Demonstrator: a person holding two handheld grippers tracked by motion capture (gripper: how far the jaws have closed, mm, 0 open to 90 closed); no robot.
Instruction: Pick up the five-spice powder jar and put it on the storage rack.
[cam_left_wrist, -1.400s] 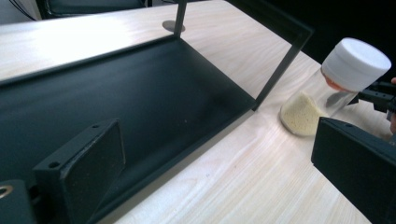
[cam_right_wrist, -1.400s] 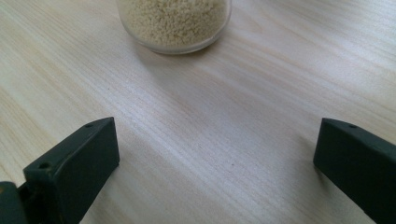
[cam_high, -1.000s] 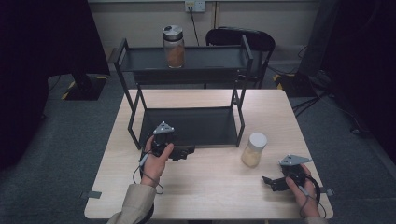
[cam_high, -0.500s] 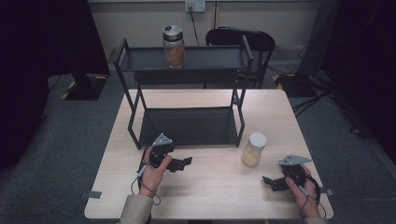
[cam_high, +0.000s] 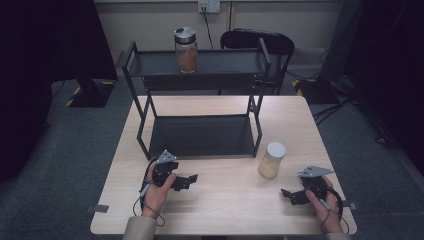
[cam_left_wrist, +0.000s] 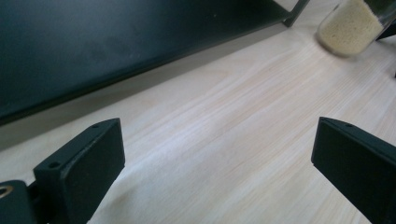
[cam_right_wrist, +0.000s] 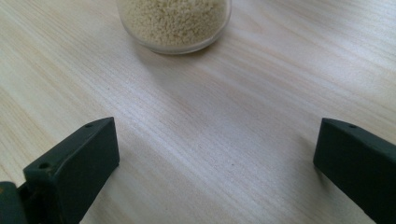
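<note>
A light wooden worktop (cam_high: 225, 200) seen from above, with a black two-tier metal rack (cam_high: 200, 135) standing on its far half. A person's two hands come in from the near edge, each holding a black gripper low over the wood. The left gripper (cam_high: 187, 181) sits just in front of the rack's lower shelf, its jaws spread wide with nothing between them. The right gripper (cam_high: 289, 195) lies near the right front corner, its jaws also spread wide and empty, pointing towards a jar of pale grains (cam_high: 272, 160) with a white lid, which stands upright on the worktop near the rack's right front leg. A second jar (cam_high: 186, 50), filled with brownish contents, stands on the rack's top shelf
</note>
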